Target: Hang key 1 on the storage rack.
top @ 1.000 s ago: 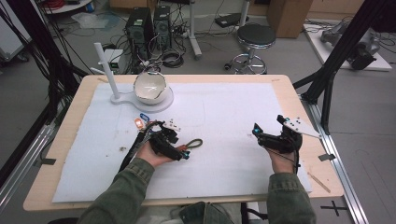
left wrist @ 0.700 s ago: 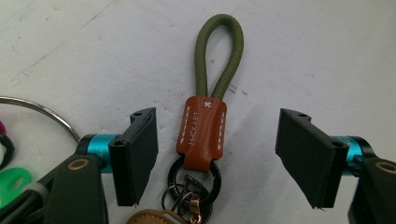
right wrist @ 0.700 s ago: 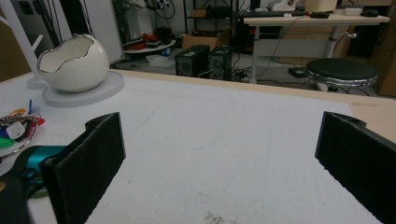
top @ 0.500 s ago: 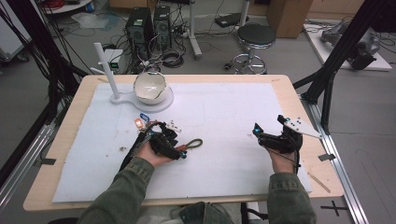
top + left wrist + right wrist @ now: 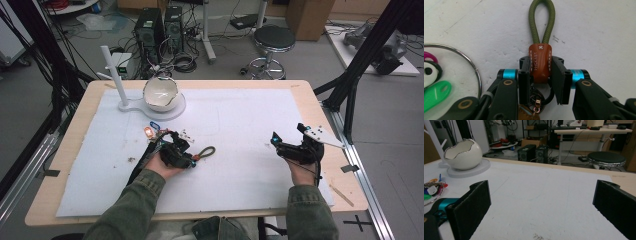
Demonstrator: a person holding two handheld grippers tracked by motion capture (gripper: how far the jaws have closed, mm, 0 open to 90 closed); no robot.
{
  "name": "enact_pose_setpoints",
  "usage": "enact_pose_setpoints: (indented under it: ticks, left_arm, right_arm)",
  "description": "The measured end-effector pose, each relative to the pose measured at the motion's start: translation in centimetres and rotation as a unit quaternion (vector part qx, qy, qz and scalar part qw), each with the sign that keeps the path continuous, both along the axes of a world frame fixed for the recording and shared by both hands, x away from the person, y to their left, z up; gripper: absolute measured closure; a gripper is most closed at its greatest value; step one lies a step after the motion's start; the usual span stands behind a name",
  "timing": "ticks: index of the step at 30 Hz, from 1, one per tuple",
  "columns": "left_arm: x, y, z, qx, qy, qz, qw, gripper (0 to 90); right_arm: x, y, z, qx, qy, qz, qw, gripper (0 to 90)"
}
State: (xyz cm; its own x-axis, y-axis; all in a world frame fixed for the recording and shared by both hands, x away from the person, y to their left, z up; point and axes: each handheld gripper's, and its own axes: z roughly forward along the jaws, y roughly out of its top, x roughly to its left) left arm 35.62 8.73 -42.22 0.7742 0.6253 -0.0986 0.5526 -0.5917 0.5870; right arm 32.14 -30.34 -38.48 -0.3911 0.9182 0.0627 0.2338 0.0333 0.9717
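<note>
We have the left gripper (image 5: 541, 82) clamped on the stiff brown leather tab (image 5: 540, 62) of a light, floppy keychain (image 5: 200, 154) left of centre on the counter (image 5: 240, 130), a sound hold, while our right gripper (image 5: 290, 142) waits apart.

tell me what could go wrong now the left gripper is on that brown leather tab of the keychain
1. The left gripper, whose jaws have just been closing, pinches only the narrow leather tab; it may slip out when lifted.
2. The large key ring with coloured tags lies close beside and could snag or drag.
3. The green cord loop hangs free and might catch.
</note>
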Motion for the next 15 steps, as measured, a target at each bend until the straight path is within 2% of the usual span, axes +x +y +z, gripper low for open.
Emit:
enact_pose_setpoints:
  ticks: [3,7,9,15]
  left_arm:
    - [0.2,0.3,0.1,-0.012,0.014,0.001,0.9998,70.9]
    - [0.1,0.5,0.4,-0.021,0.02,-0.003,0.9996,71.2]
    - [-0.1,0.5,0.5,-0.015,0.015,-0.002,0.9998,71.1]
    - [-0.3,0.8,1.1,-0.026,0.012,-0.005,0.9996,71.0]
  right_arm:
    - [0.0,0.0,0.0,0.001,0.0,-0.001,1.0,0.4]
    - [0.0,0.0,0.0,0.0,-0.002,-0.002,1.0,0.4]
    - [0.0,0.0,0.0,-0.001,-0.003,-0.001,1.0,0.4]
    - [0.0,0.0,0.0,-0.001,-0.001,-0.001,1.0,0.4]
